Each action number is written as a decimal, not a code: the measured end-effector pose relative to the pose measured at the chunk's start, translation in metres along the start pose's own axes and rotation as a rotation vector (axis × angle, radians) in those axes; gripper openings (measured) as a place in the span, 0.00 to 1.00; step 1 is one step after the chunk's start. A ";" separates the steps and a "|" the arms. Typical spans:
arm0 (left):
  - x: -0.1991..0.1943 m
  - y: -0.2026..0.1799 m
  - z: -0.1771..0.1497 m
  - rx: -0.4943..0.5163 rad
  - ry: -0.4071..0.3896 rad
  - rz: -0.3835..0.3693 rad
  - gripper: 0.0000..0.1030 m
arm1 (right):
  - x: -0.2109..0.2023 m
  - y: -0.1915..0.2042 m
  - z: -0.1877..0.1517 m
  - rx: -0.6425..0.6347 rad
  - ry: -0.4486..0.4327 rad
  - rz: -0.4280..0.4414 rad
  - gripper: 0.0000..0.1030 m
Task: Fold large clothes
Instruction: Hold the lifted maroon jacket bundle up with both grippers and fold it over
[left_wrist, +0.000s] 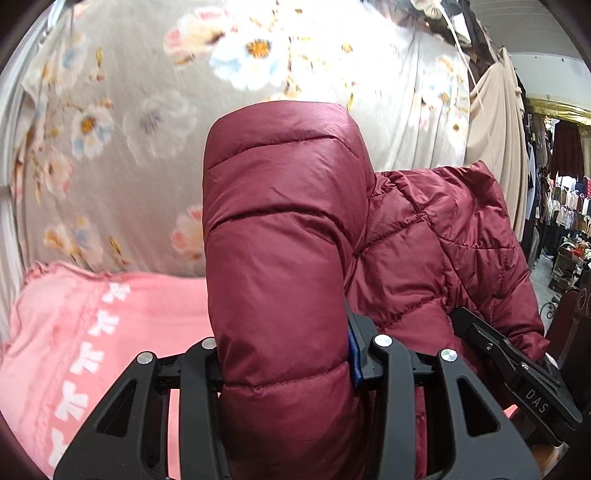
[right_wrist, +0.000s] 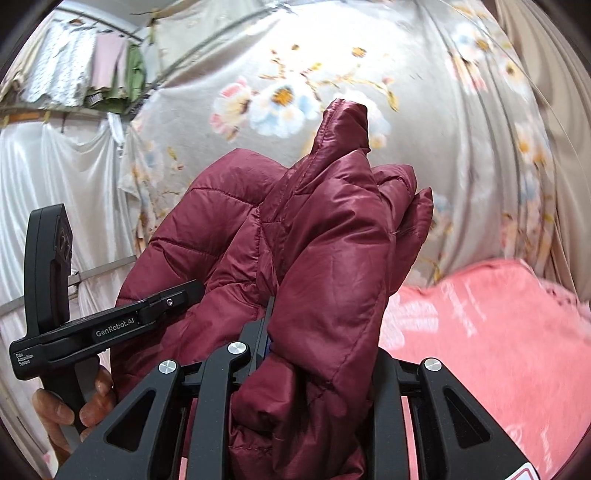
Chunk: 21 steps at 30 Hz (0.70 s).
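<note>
Both grippers are clamped on the maroon puffer jacket (left_wrist: 280, 236): left gripper (left_wrist: 286, 363) pinching a padded roll, right gripper (right_wrist: 314, 354) a bunched edge. It's held up over the pink blanket (left_wrist: 110, 332), mid-fold probably. Next move looks like lowering it flat, keeping the edges even.

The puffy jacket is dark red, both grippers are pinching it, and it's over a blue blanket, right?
Not blue. The left wrist view shows a pink blanket under the dark red puffy jacket. The rest holds: the left hand-held gripper and the right hand-held gripper both pinch it.
</note>
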<state>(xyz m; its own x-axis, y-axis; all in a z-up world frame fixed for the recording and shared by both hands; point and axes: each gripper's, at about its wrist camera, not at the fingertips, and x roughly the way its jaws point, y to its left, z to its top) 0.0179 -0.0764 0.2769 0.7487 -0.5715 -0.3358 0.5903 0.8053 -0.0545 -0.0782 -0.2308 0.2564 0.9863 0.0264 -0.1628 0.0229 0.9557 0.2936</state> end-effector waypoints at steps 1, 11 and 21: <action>-0.004 0.004 0.003 0.003 -0.015 0.005 0.38 | 0.001 0.005 0.003 -0.012 -0.011 0.001 0.23; -0.020 0.058 0.030 0.032 -0.113 0.078 0.38 | 0.033 0.063 0.028 -0.138 -0.054 0.052 0.23; 0.036 0.125 0.025 0.013 -0.046 0.142 0.38 | 0.120 0.084 0.013 -0.139 0.050 0.098 0.23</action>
<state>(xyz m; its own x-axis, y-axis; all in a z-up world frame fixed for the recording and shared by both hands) 0.1264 0.0001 0.2815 0.8378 -0.4590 -0.2956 0.4811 0.8767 0.0023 0.0444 -0.1510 0.2735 0.9733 0.1323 -0.1877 -0.0988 0.9791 0.1776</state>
